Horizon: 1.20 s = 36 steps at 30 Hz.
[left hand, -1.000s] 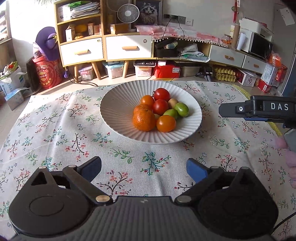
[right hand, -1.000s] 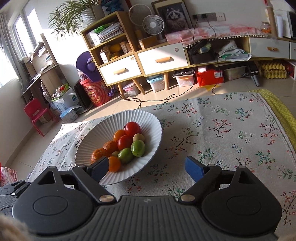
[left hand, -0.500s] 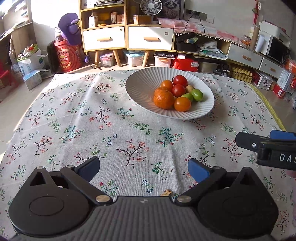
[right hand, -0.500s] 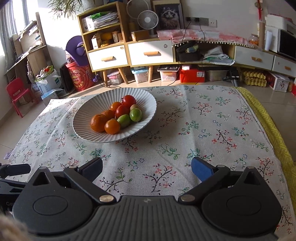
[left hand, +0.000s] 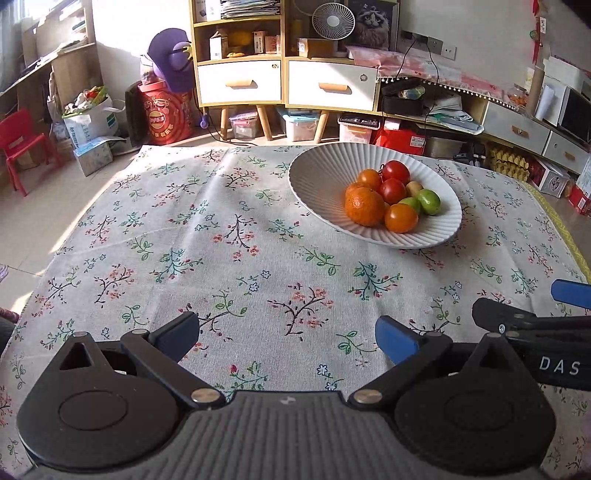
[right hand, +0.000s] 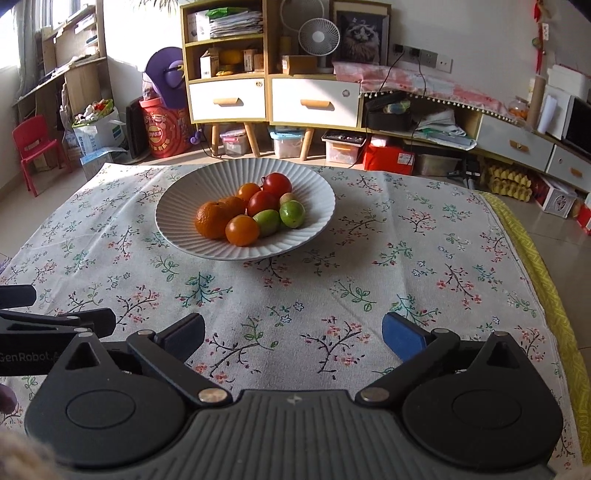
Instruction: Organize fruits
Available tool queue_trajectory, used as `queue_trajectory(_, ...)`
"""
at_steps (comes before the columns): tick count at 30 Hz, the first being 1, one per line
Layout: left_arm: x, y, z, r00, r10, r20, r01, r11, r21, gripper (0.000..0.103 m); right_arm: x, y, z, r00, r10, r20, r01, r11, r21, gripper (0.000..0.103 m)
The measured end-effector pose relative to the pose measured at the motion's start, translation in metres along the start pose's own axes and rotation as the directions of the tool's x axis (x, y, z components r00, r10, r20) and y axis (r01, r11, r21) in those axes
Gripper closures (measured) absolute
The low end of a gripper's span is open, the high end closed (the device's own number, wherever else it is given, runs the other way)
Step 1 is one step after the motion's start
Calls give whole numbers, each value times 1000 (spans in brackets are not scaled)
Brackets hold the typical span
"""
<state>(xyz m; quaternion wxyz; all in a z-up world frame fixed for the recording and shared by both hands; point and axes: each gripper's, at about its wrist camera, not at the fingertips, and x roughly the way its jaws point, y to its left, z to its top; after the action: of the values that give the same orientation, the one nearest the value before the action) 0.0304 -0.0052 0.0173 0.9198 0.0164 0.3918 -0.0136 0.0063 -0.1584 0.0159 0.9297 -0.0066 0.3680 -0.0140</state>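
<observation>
Right wrist view: fruits [right hand: 247, 216] heaped in the white bowl [right hand: 177, 225], far centre – round, slippery, soft-skinned; pinch gently across the middle. Right gripper [right hand: 293, 332] and left gripper [left hand: 286, 332] both gape wide, empty.

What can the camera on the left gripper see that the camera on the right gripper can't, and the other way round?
Only the left wrist view shows the right hand-held gripper at its right edge, lettered DAS. Only the right wrist view shows the left hand-held gripper at its left edge, and the full length of the yellow cloth edge. Both show the white ribbed bowl of oranges, tomatoes and green fruits on the floral tablecloth, and the white fan behind.
</observation>
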Motion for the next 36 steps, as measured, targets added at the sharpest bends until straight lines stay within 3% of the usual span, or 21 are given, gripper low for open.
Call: queue_trajectory(36, -2, 5, -2, 1000, 0, -4, 0, 1000, 12, 7, 0, 6, -1, 1000, -3, -22, 3, 1000, -11, 1)
